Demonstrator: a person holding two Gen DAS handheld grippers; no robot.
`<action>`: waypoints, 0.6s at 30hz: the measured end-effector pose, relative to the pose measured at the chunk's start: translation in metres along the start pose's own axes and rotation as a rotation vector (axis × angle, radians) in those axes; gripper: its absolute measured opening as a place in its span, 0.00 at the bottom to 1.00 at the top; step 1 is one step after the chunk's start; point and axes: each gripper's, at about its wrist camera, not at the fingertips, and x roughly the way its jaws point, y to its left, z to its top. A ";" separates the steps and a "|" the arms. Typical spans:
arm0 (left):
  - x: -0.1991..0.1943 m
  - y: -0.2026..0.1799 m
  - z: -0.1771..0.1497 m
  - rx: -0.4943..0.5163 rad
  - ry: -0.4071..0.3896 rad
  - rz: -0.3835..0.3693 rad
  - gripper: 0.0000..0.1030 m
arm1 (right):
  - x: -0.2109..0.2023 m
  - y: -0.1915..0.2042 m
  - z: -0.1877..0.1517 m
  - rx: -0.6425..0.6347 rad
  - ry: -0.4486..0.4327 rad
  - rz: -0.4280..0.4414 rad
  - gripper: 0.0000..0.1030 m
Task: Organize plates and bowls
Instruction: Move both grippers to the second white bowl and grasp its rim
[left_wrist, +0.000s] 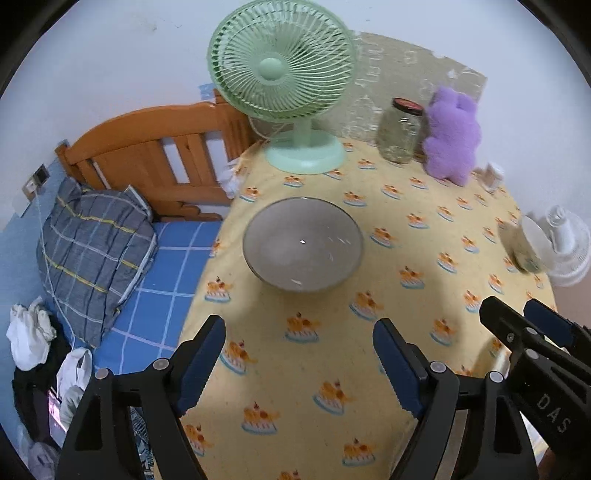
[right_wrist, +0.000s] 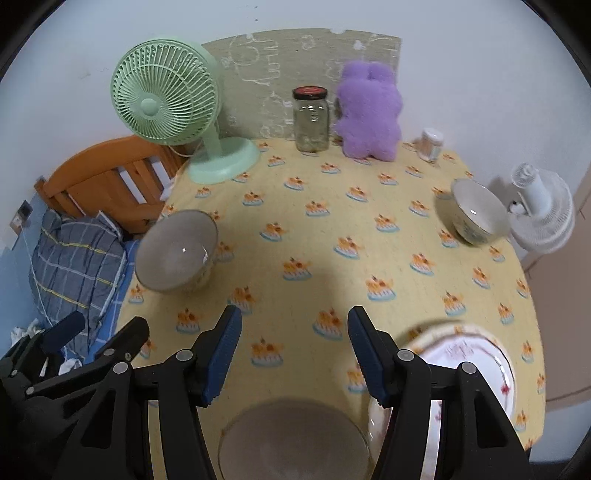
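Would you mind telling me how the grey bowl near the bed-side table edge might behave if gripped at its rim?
The grey bowl looks glossy, so probably slippery. It appears rigid ceramic, likely breakable. Its narrow foot suggests it could tip if pushed.

The worktop (right_wrist: 332, 236) is covered by a yellow cloth printed with cakes. A green fan (right_wrist: 173, 110) is set at its far left corner. To the right of the fan, along the wall, a glass jar (right_wrist: 311, 120), a purple plush toy (right_wrist: 369, 118) and a small container (right_wrist: 431, 143) are lined up. Nearer than the fan, a grey bowl (right_wrist: 176, 252) is placed; far to its right sits a white bowl (right_wrist: 476, 212). At the near edge, a second grey bowl (right_wrist: 291, 439) and a patterned plate (right_wrist: 480, 365) are seen.
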 end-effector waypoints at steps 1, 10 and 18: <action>0.005 0.002 0.006 -0.016 0.000 0.007 0.81 | 0.005 0.001 0.006 0.002 0.003 0.014 0.61; 0.037 0.012 0.042 -0.052 -0.037 0.068 0.78 | 0.050 0.015 0.052 -0.025 0.004 0.069 0.61; 0.072 0.029 0.056 -0.103 0.002 0.079 0.68 | 0.095 0.045 0.077 -0.075 0.023 0.115 0.61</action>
